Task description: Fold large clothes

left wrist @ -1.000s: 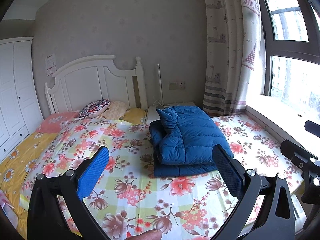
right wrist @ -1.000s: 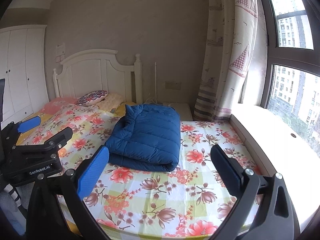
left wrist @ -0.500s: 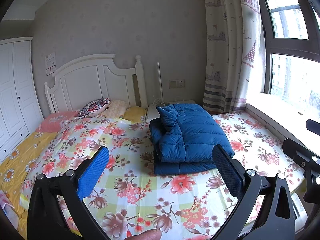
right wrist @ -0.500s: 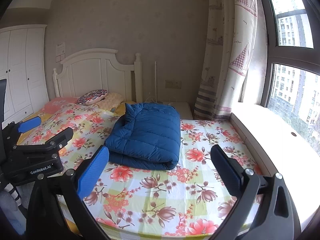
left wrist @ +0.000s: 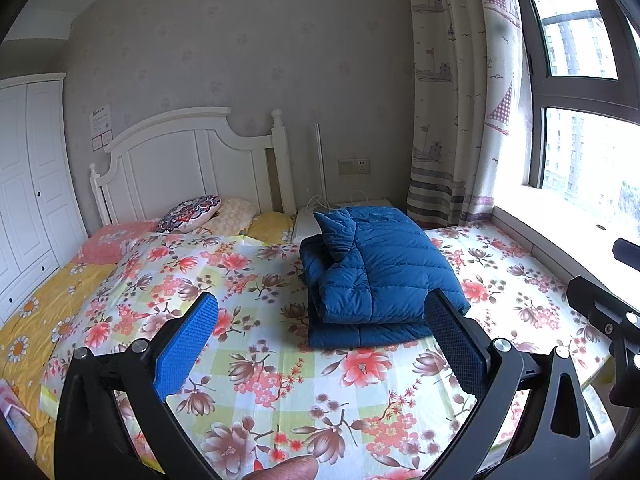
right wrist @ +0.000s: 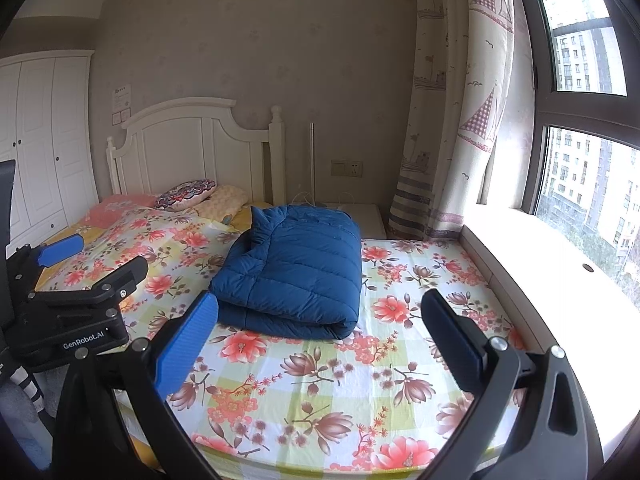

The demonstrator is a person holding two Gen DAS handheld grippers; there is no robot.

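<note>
- The left gripper (left wrist: pixel 320 344) is released, its jaws spread wide and holding nothing; a fingertip (left wrist: pixel 294 468) pokes in at 6 o'clock, the rest of the hand cut off by the frame.
- The right gripper (right wrist: pixel 320 340) is likewise released and empty; its base runs off the lower edge.
- Each gripper shows only partly in the other's view, at 3 and 9 o'clock.
- The folded blue jacket (left wrist: pixel 376 276) lies on the floral sheet (left wrist: pixel 248 320), beyond both grippers, touching neither; its underside layers are hidden.
- At 10 o'clock, pillows (left wrist: pixel 190 208) overlap against the headboard (left wrist: pixel 188 160).
- The wall notice (left wrist: pixel 100 126) is unreadable.
</note>
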